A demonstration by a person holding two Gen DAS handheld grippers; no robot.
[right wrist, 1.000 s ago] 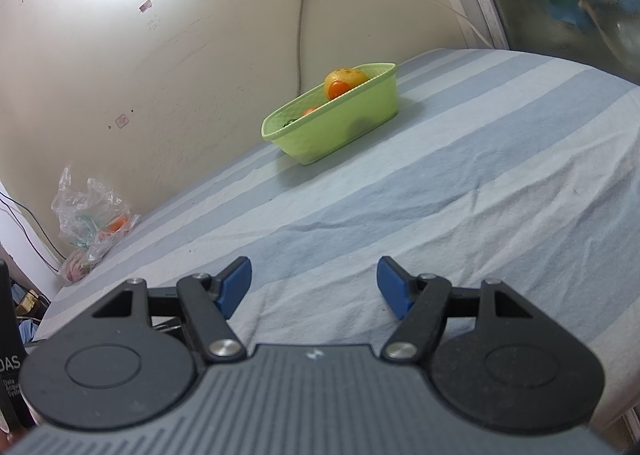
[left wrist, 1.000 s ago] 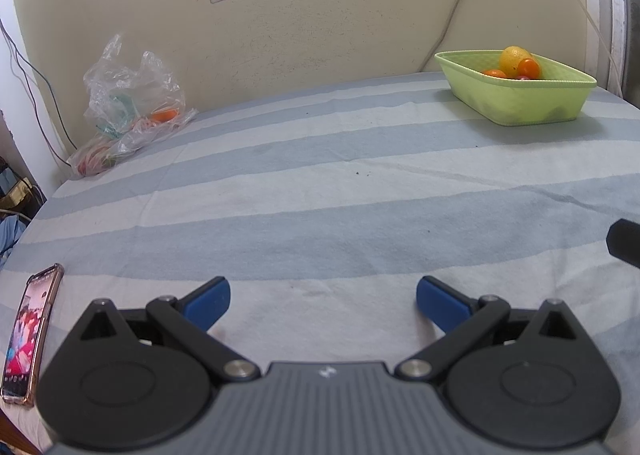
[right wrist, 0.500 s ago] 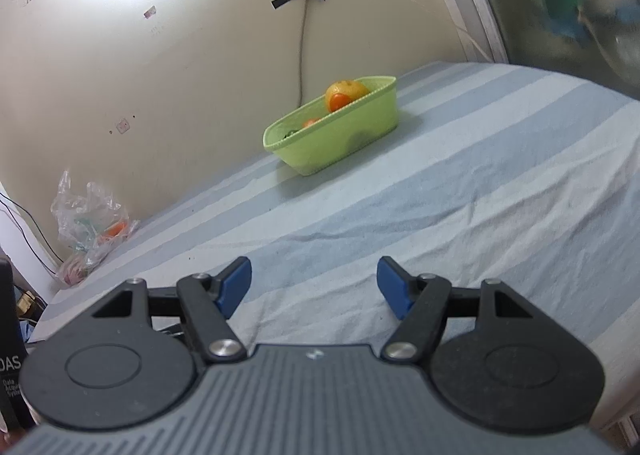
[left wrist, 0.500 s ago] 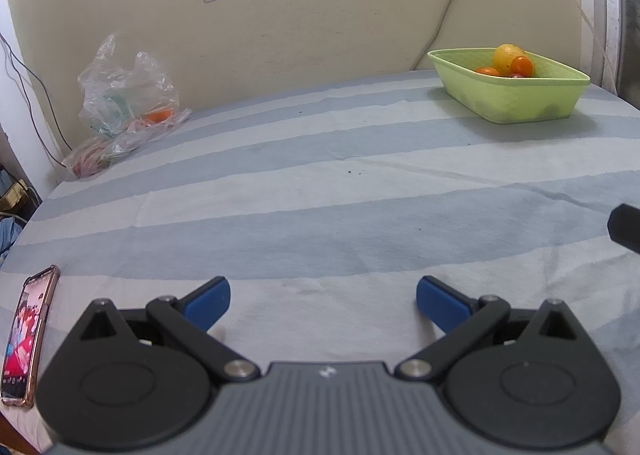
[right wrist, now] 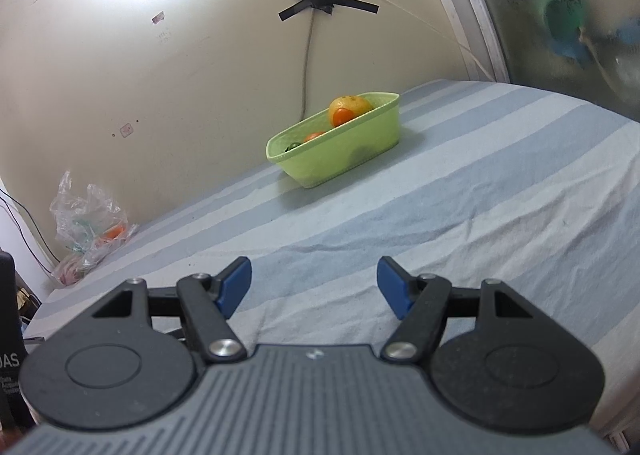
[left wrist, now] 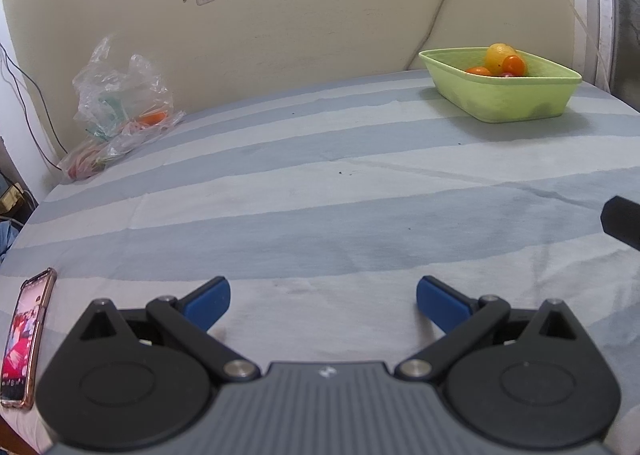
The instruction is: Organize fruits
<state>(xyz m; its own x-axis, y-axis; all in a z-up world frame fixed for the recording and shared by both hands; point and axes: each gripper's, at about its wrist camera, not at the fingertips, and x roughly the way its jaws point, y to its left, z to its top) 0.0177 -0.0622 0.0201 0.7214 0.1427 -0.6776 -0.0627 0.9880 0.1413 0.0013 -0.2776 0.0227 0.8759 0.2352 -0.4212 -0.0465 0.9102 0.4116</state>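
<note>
A light green basket [left wrist: 516,103] [right wrist: 340,159] stands at the far side of the striped bed, against the wall. Inside it lie a yellow fruit [left wrist: 498,55] [right wrist: 354,105] and small orange fruits [left wrist: 513,65] [right wrist: 342,117]. My left gripper [left wrist: 323,297] hovers low over the near part of the sheet, open, nothing between its blue pads. The right gripper [right wrist: 314,285] is open too and empty, pointing toward the basket from well short of it. A dark tip of the right gripper [left wrist: 622,221] shows at the right edge of the left wrist view.
A crumpled clear plastic bag [left wrist: 120,107] [right wrist: 90,223] with something orange inside lies at the far left by the wall. A phone [left wrist: 24,339] with a lit screen rests at the bed's near left edge. Cables hang on the wall; a window is on the right.
Both views have tilted slightly, so the basket and bag sit a little differently in frame. Neither gripper's jaws have changed and nothing on the bed has moved.
</note>
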